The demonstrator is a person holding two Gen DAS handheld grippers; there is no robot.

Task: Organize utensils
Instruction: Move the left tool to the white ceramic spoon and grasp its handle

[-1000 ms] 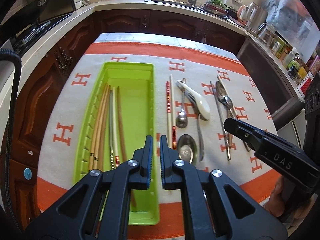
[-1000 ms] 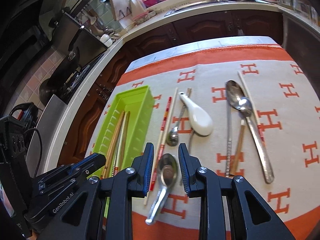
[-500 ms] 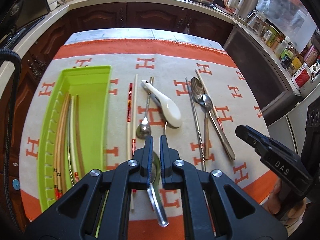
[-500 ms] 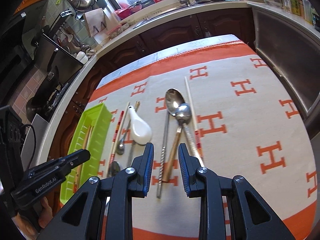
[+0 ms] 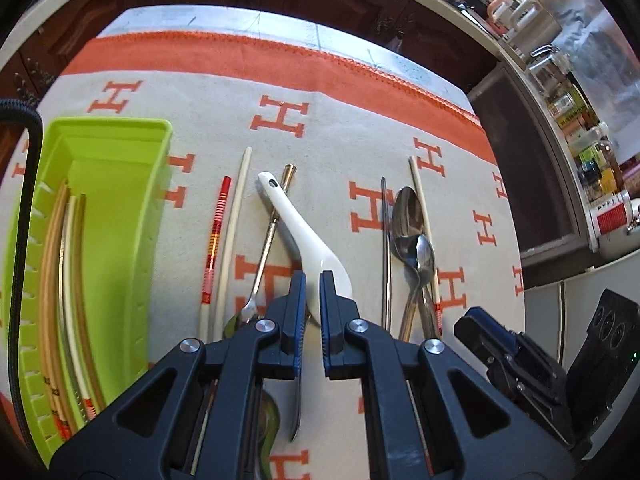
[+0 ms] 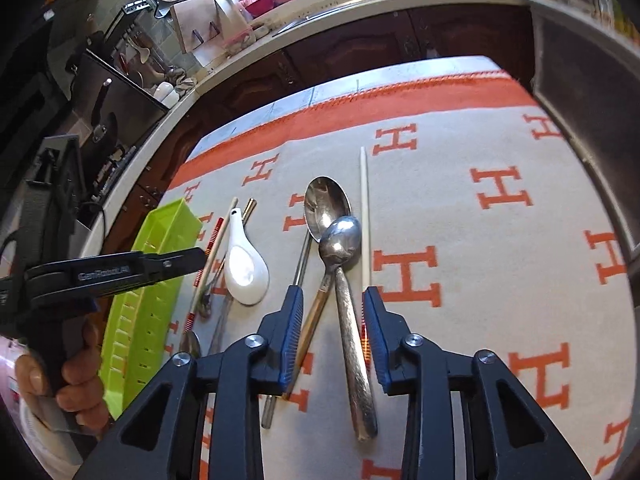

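Note:
A green tray [image 5: 120,216] at the left holds several chopsticks [image 5: 54,280]. On the cloth lie a red-striped chopstick [image 5: 216,236], a pale chopstick [image 5: 234,220], a small metal spoon [image 5: 264,248], a white ceramic spoon [image 5: 304,236], a metal chopstick [image 5: 386,256] and two steel spoons [image 5: 412,236]. My left gripper [image 5: 313,280] is nearly shut and empty over the white spoon's bowl. My right gripper [image 6: 332,300] is open, its fingers either side of the two steel spoons' [image 6: 340,244] handles, beside a white chopstick [image 6: 365,212]. The tray [image 6: 160,272] and white spoon [image 6: 244,260] also show there.
An orange-bordered cloth with H marks [image 6: 500,240] covers the table. Dark kitchen cabinets and a counter [image 6: 360,4] run behind it. My left gripper's body [image 6: 112,272] shows at the left of the right wrist view.
Both grippers have moved to the right along the row of utensils. The left went from the tray to the white spoon. The right went to the steel spoons and opened wider.

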